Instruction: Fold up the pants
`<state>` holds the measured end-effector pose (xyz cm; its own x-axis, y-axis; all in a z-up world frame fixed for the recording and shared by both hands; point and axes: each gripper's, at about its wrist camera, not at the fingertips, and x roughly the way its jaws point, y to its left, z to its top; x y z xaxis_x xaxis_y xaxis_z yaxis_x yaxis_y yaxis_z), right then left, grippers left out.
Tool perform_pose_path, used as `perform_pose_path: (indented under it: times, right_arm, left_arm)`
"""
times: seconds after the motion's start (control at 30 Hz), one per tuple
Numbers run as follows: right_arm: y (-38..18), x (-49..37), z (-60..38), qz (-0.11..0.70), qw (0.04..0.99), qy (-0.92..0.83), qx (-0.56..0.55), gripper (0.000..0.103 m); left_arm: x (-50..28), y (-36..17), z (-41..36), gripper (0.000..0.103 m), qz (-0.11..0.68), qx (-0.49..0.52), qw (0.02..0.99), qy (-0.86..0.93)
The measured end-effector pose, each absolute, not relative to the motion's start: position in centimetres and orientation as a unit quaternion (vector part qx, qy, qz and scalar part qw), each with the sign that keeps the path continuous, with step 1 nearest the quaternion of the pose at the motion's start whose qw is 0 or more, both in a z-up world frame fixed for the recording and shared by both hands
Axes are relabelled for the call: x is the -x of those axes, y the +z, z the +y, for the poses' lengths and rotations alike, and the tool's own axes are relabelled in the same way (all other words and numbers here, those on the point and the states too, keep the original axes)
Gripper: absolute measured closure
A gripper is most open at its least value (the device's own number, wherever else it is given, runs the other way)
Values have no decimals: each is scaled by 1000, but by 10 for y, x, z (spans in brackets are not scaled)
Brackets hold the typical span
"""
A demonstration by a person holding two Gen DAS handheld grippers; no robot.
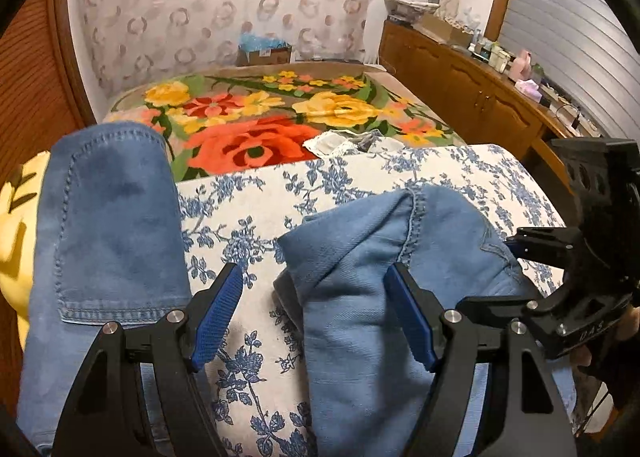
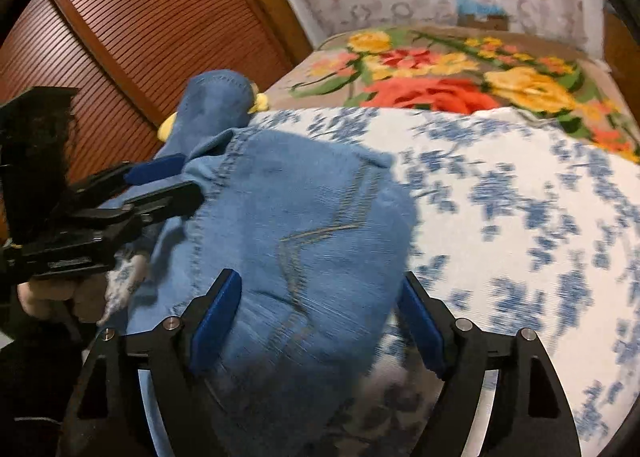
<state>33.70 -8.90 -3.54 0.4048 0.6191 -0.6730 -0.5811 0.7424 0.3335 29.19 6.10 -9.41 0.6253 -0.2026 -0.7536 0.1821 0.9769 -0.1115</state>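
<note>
Blue jeans lie crumpled on a white sheet with blue flowers (image 1: pixel 248 217). In the left wrist view one part with a back pocket (image 1: pixel 108 217) lies at the left and a bunched part (image 1: pixel 372 257) at the right. My left gripper (image 1: pixel 314 317) is open above the gap between them, its right pad over the bunched denim. My right gripper (image 1: pixel 486 273) reaches in from the right edge. In the right wrist view the right gripper (image 2: pixel 318 317) stands open with the stitched pocket of the jeans (image 2: pixel 304 225) between its pads. The left gripper (image 2: pixel 190 177), held by a hand, sits at the jeans' left edge.
A bright flower-patterned blanket (image 1: pixel 280 117) covers the bed beyond the sheet, with a small white lace cloth (image 1: pixel 332 145) on it. A wooden louvred door (image 2: pixel 132 29) stands at the left, a cluttered wooden sideboard (image 1: pixel 460 77) at the right, and a cardboard box (image 1: pixel 264 53) by the wall.
</note>
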Motion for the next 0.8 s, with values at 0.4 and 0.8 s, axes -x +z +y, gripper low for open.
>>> perform_pose_path:
  times: [0.4,0.8]
  right_arm:
    - [-38,-349,-87,402,812,420,-46,65]
    - [23,-314,-64,327,838,436,24,76]
  left_arm:
    - [-291,-98,63,28,420,29,901,-108]
    - [-260,-43,88,28,347,50,932,-90]
